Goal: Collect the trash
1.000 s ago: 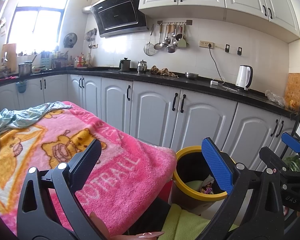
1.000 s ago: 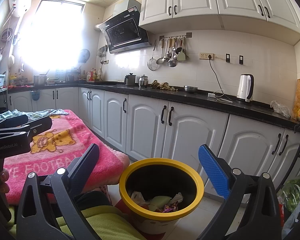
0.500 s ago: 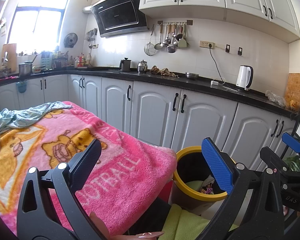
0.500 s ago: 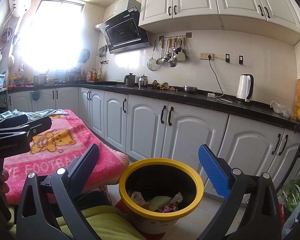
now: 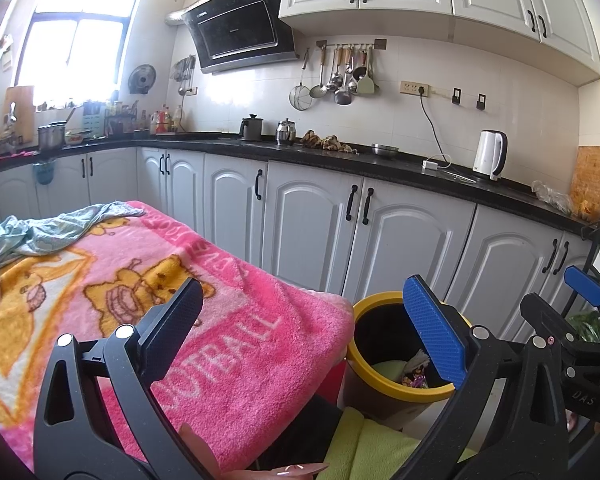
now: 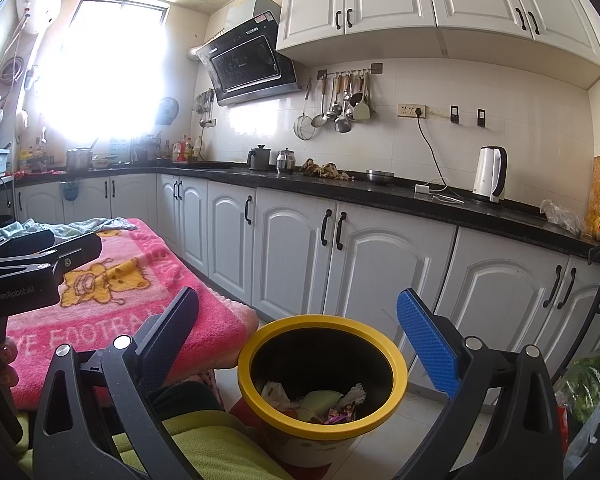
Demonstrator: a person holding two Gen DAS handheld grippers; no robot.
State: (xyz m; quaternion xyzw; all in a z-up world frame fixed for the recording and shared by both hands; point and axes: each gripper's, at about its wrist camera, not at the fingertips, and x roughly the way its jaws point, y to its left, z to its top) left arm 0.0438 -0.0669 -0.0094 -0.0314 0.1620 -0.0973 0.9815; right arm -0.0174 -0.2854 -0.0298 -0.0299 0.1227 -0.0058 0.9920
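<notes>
A yellow-rimmed bin (image 6: 396, 364) stands on the floor beside the table, holding crumpled wrappers and paper (image 6: 320, 400). In the left wrist view the same bin (image 5: 376, 380) sits at the lower right, past the table corner. My right gripper (image 6: 296, 336) hovers open above the bin with nothing between its fingers. Over the near right corner of a pink cartoon blanket (image 5: 140, 280) my left gripper (image 5: 300, 320) is held open and empty. The right gripper also shows at the far right (image 5: 584, 284) of the left wrist view.
White base cabinets (image 6: 360, 264) under a black counter (image 6: 380, 196) run behind the bin. A kettle (image 6: 490, 174) and pots stand on the counter. A light green cloth (image 5: 40, 232) lies on the blanket's far end. A person's green-clad lap (image 6: 204, 452) is below. A bag of greens (image 6: 588, 384) sits at the right.
</notes>
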